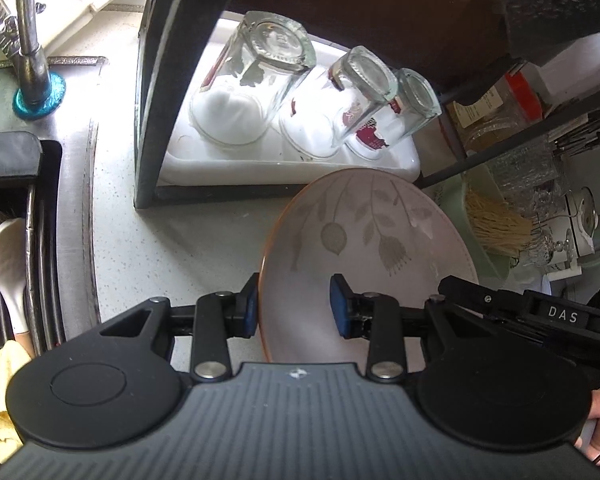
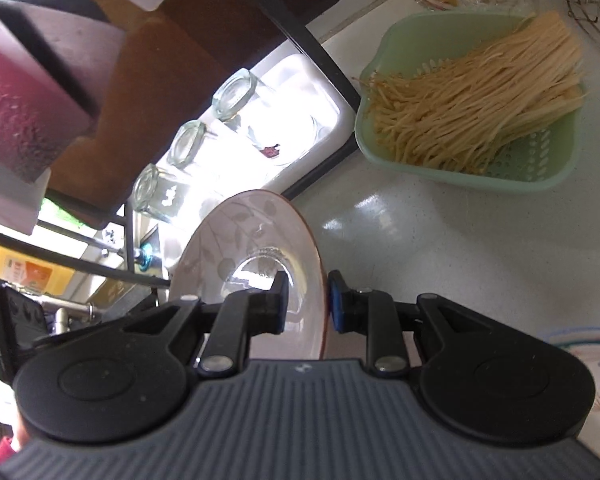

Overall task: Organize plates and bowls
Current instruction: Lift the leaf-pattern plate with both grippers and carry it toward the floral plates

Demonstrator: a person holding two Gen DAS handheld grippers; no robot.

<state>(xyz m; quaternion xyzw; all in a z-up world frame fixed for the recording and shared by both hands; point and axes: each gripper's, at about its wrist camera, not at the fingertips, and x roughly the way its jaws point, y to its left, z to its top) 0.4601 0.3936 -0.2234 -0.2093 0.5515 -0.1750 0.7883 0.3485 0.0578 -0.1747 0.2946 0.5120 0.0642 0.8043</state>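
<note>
A pale pink bowl (image 1: 364,248) with a grey leaf pattern and an orange rim is held tilted above the white counter. My left gripper (image 1: 294,308) straddles its left rim with the fingers apart, one outside and one inside the bowl. My right gripper (image 2: 308,304) is shut on the bowl (image 2: 252,248), pinching its rim between the two pads. The right gripper's body (image 1: 540,316) shows at the right of the left wrist view. Part of another patterned plate (image 2: 596,384) lies at the lower right of the right wrist view.
A black rack (image 1: 156,92) holds a white tray (image 1: 284,168) with three upturned glasses (image 1: 256,80). A green basket (image 2: 472,96) of noodles stands on the counter. A tap (image 1: 30,32) and sink (image 1: 16,240) with a white spoon lie at the left. Glassware stands at the far right (image 1: 540,184).
</note>
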